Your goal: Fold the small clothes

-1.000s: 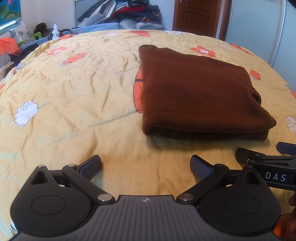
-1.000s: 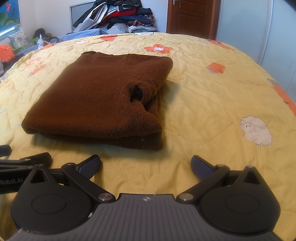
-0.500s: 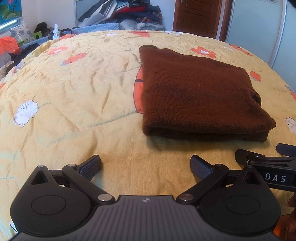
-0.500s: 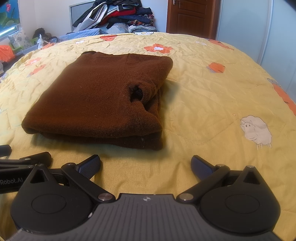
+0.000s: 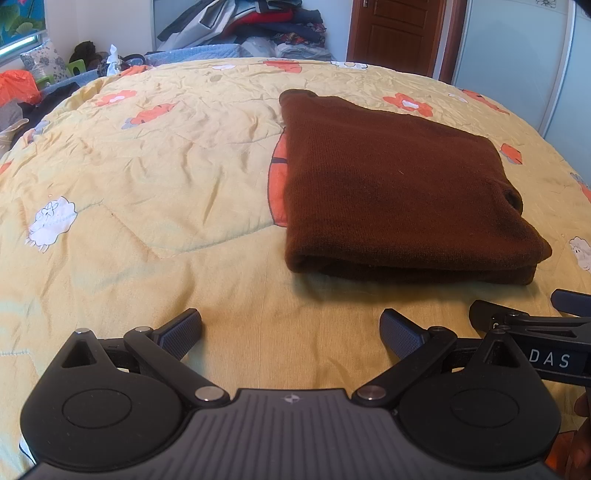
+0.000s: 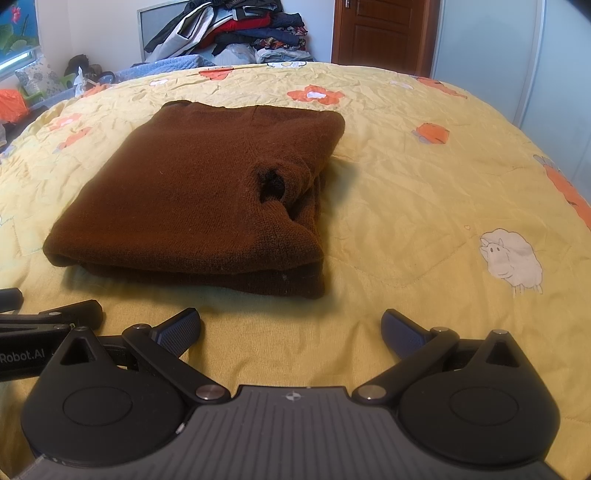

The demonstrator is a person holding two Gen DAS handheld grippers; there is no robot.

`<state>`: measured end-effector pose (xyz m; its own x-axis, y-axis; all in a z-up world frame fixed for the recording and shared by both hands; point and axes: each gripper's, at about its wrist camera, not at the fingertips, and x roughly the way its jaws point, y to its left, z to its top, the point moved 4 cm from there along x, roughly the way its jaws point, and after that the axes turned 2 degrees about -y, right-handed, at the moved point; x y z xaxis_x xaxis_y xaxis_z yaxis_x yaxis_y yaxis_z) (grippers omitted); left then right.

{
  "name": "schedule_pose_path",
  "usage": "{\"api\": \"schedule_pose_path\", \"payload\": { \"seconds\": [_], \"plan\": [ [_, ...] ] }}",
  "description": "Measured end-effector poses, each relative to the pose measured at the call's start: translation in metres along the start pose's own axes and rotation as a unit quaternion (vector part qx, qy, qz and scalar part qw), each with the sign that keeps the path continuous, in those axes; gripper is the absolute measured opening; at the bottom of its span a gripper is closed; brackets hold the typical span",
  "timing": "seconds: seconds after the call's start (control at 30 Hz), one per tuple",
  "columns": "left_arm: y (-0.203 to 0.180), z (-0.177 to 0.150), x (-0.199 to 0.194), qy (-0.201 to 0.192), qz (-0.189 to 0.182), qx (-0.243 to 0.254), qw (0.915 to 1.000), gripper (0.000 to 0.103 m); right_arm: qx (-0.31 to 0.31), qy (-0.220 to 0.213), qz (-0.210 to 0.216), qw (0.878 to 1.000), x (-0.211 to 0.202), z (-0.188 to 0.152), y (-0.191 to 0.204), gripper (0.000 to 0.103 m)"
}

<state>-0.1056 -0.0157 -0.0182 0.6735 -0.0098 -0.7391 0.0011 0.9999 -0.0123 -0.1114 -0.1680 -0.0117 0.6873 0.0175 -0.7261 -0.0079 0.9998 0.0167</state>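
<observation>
1. Nothing has moved since the earlier frames: the brown sweater (image 5: 399, 184) lies at the same place, and both grippers stay at the same height over the near edge of the bed.
2. The sweater (image 6: 207, 192) is folded into a thick rectangle and lies flat on the yellow quilt (image 5: 147, 177), around the middle of the bed; its neck opening shows as a dark hole toward the right side.
3. The left gripper (image 5: 291, 330) has its fingers spread wide and nothing is between them. It is near the front fold of the sweater but apart from it, a little to the left of it.
4. The right gripper (image 6: 291, 328) is also released, with its fingers wide apart and empty. It is just before the front right corner of the sweater, not touching.
5. The two grippers are side by side, each visible at the edge of the other's view.
6. The quilt has orange flowers and white sheep printed on it.
7. Behind the far edge of the bed there is a pile of clothes (image 6: 236, 26), and a brown wooden door (image 5: 395, 33) is to the right of it.
</observation>
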Motion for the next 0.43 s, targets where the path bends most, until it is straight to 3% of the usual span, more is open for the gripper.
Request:
{"api": "schedule_pose_path", "payload": {
  "seconds": [0.23,0.43],
  "plan": [
    [0.003,-0.001,-0.004,-0.015,-0.009,-0.013,0.9998,0.103,0.000,0.001,0.000,1.000,0.000,-0.001,0.000,0.103],
    [0.017,0.013,-0.022,-0.066,0.005,0.002,0.9978,0.103,0.010,0.006,0.022,1.000,-0.002,0.004,-0.008,0.103]
  ]
}}
